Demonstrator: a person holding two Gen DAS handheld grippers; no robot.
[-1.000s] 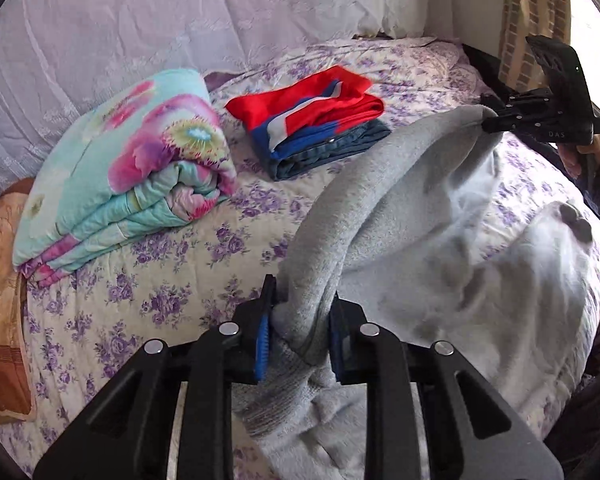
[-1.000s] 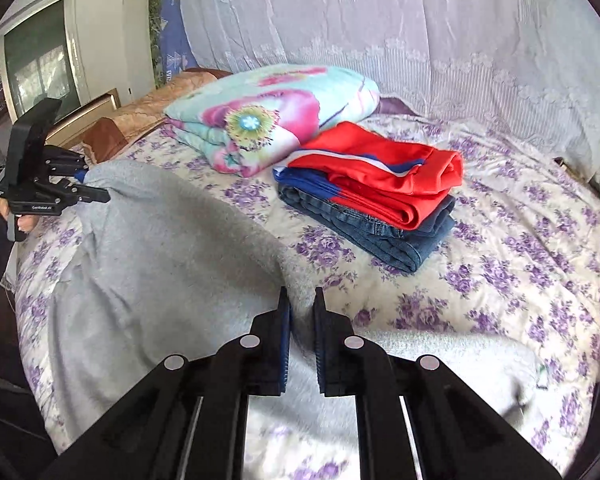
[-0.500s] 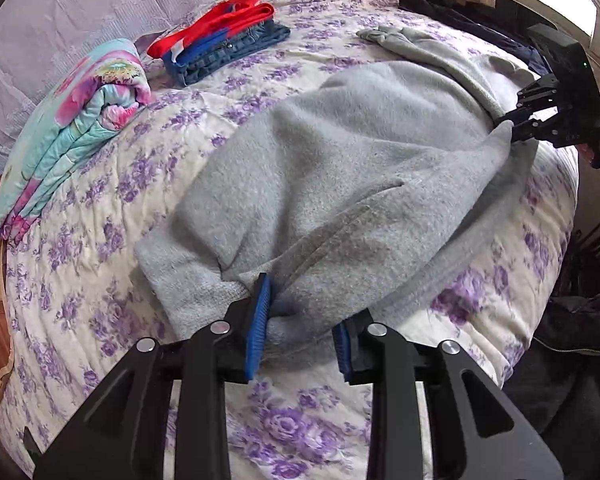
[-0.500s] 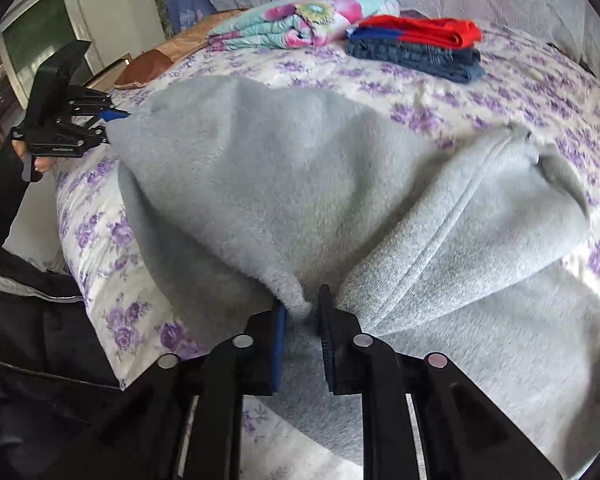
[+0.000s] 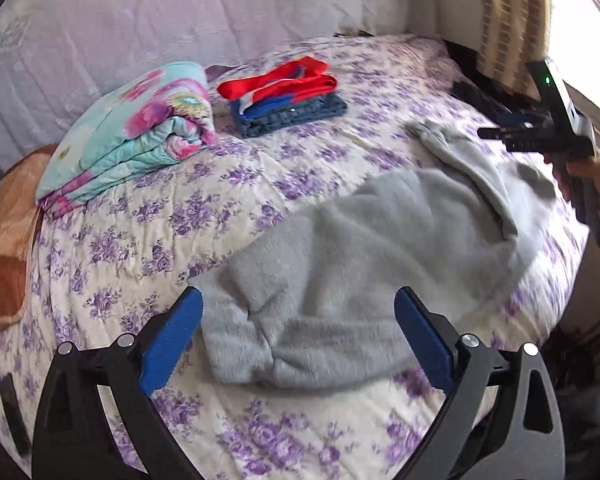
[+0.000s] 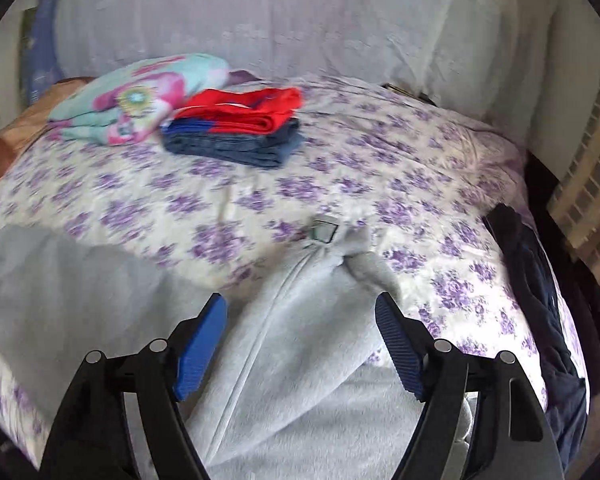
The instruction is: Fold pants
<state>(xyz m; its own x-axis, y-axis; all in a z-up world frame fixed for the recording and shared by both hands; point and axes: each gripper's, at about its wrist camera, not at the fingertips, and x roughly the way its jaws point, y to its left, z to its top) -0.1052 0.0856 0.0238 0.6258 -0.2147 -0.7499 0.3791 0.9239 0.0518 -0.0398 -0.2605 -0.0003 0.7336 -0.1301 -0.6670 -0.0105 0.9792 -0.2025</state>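
Lying flat on my bed point(image 5: 100, 248) is one pair of grey pants point(image 5: 360, 248), two folded garments stacked behind. My left claw point(image 5: 296, 320) and right claw point(image 6: 300, 332) both gape wide, gripping nothing.

On my purple-flowered bedspread point(image 5: 148, 216) a folded turquoise floral quilt point(image 5: 140, 128) lies beside a red-and-blue stack of folded clothes point(image 5: 284, 96).

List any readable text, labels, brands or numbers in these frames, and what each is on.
None can be read.
Small tag at the edge of the grey pants: too blurred to read.
Right gripper body as the left camera shows it: only a green light, no legible print.
Folded clothes and quilt: patterns only.
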